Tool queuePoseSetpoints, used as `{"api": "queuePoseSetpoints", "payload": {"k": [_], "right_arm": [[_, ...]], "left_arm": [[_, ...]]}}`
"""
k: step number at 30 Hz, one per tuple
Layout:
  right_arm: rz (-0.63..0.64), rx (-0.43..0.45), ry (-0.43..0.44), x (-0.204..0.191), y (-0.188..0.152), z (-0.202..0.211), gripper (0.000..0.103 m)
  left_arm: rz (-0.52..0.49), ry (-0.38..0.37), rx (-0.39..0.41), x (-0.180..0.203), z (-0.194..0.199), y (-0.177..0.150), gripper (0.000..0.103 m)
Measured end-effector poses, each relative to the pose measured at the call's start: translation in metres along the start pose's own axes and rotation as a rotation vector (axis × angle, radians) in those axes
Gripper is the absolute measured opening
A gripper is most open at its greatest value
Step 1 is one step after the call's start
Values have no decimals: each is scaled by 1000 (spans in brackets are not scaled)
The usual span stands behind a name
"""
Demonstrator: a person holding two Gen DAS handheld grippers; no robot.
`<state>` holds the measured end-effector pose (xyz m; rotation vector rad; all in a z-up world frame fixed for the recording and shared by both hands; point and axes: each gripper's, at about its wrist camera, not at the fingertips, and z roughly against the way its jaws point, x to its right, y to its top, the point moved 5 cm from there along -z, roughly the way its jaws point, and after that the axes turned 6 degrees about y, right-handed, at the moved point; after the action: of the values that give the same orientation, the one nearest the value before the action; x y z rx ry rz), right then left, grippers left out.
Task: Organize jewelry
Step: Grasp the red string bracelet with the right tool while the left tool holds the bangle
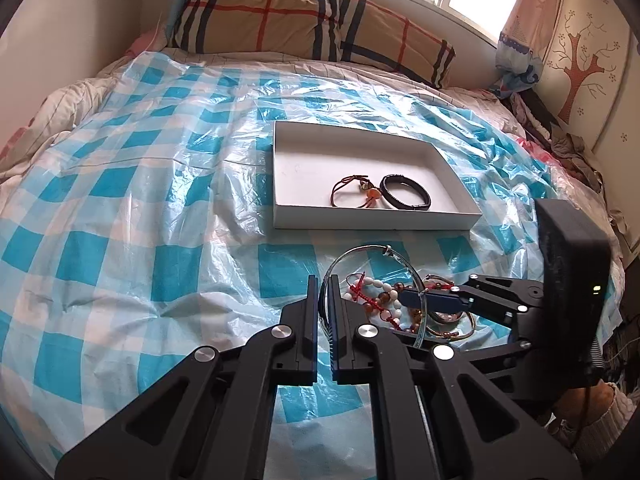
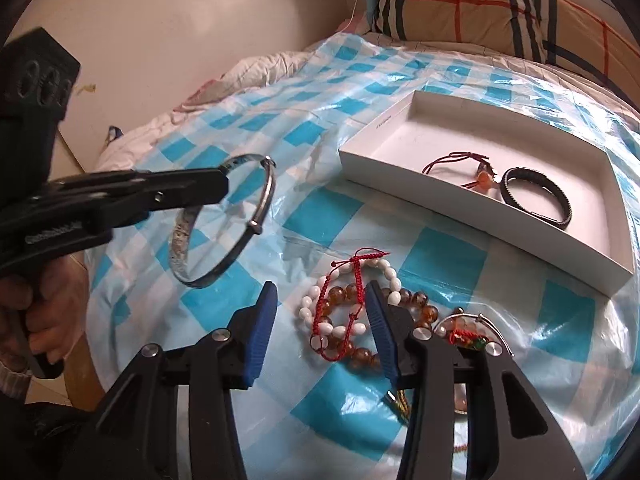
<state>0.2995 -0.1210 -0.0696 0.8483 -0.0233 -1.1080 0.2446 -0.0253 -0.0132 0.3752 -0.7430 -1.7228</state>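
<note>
My left gripper [image 1: 325,286] is shut on a silver bangle [image 1: 362,251] and holds it above the bed; it also shows in the right wrist view [image 2: 264,196], hanging from the left gripper [image 2: 222,184]. My right gripper [image 2: 320,300] is open, its blue pads either side of a white bead bracelet with red cord [image 2: 344,300] in a pile with amber beads [image 2: 420,304]. A white tray [image 1: 444,168] holds a brown cord bracelet [image 1: 352,192] and a black bracelet [image 1: 406,196].
A blue and white checked plastic sheet [image 1: 140,200] covers the bed. A plaid pillow [image 1: 304,20] lies at the head below a window. A wall runs along the bed's left side [image 2: 180,40]. Clothes are piled at the right [image 1: 576,152].
</note>
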Motion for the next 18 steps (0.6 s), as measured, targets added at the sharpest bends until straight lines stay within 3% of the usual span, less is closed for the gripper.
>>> {"api": "queuePoseSetpoints", "payload": {"k": [3, 5, 18], "right_arm": [[-10, -47, 11, 9, -4, -18, 43], [-24, -37, 34, 11, -5, -15, 13], [-173, 205, 45, 27, -5, 72, 10]], "left_arm": [[2, -4, -2, -1, -2, -1, 4], [5, -7, -5, -2, -4, -2, 4], [-17, -32, -8, 17, -8, 0, 4]]}}
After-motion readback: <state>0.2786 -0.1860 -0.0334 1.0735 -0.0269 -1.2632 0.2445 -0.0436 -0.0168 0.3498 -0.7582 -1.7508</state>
